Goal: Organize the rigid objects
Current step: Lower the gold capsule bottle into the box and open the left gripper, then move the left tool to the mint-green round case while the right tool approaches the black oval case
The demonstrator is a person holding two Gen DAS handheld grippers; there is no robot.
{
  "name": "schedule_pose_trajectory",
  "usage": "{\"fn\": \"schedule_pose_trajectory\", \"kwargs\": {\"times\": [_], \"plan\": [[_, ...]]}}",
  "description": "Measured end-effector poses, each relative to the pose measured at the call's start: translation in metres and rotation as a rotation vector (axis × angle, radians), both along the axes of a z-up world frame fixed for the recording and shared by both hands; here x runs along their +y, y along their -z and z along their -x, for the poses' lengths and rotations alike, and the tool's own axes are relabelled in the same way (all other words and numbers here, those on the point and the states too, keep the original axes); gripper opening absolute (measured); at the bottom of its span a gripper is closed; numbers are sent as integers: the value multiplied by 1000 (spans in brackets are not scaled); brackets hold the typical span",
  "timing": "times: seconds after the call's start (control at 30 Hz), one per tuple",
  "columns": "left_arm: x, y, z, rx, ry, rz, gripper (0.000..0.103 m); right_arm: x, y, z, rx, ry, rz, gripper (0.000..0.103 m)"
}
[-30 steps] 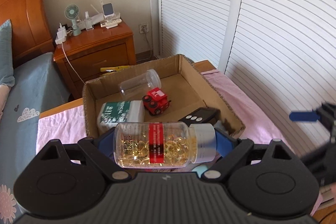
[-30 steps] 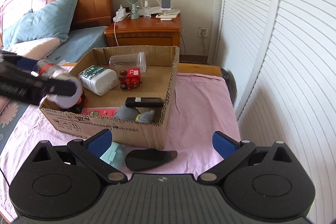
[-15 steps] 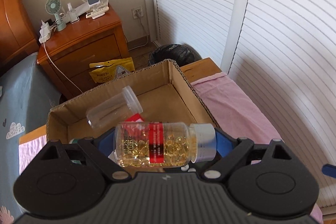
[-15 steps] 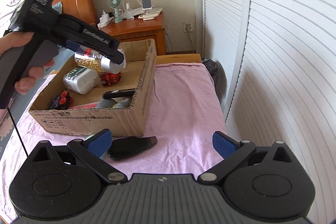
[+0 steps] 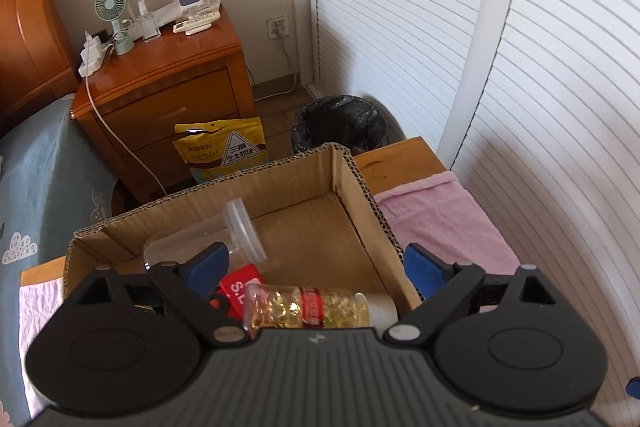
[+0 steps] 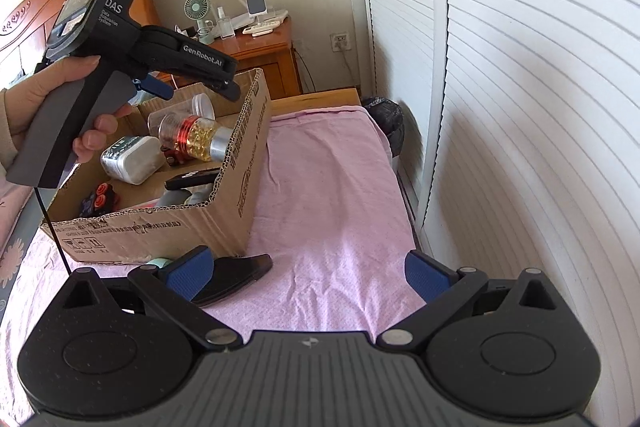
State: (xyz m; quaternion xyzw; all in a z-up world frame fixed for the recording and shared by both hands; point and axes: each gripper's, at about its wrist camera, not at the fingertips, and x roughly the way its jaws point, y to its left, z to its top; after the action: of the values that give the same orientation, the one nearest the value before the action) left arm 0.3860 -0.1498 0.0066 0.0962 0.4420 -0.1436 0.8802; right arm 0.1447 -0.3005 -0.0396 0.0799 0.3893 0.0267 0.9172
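Note:
A clear bottle of yellow capsules [image 5: 316, 311] with a red label and a white cap lies loose below my left gripper [image 5: 318, 269], inside the cardboard box [image 5: 360, 183]; it also shows in the right wrist view [image 6: 196, 139], in mid-air over the box [image 6: 240, 179]. My left gripper [image 6: 196, 83] is open above the box. My right gripper [image 6: 308, 273] is open and empty over the pink cloth [image 6: 332, 195]. A black flat object [image 6: 234, 277] lies on the cloth by its left finger.
The box holds a clear tube [image 5: 208, 241], a red toy car [image 5: 236, 291], a white-green container [image 6: 130, 161] and a black remote [image 6: 192, 179]. A wooden nightstand [image 5: 168, 87], a black bin [image 5: 340, 123] and louvred doors [image 5: 480, 67] stand beyond.
My left gripper opened and let go of the capsule bottle, which dropped toward the box. The left gripper moved further over the box. My right gripper drew back a little.

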Motion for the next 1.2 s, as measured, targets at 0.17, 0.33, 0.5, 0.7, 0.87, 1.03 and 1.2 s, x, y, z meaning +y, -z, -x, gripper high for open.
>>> {"fn": "schedule_pose_trajectory", "kwargs": {"times": [0.17, 0.33, 0.5, 0.7, 0.87, 1.03, 1.2], "plan": [[11, -14, 10, 0, -10, -7, 94, 5, -4, 3, -10, -14, 4, 103], [24, -27, 31, -7, -7, -15, 95, 12, -8, 9, -10, -23, 15, 103], [40, -39, 63, -19, 5, -11, 95, 20, -11, 18, -12, -33, 33, 103], [68, -49, 109, -29, -8, 11, 98, 26, -11, 25, -8, -28, 51, 103], [85, -44, 149, -63, -32, 6, 99, 30, -7, 31, -11, -43, 40, 103], [101, -31, 184, -81, -62, 48, 99, 33, 4, 31, -3, -63, 24, 103], [104, -11, 209, -109, -74, 39, 100, 38, 19, 27, 29, -93, 44, 103]]}}
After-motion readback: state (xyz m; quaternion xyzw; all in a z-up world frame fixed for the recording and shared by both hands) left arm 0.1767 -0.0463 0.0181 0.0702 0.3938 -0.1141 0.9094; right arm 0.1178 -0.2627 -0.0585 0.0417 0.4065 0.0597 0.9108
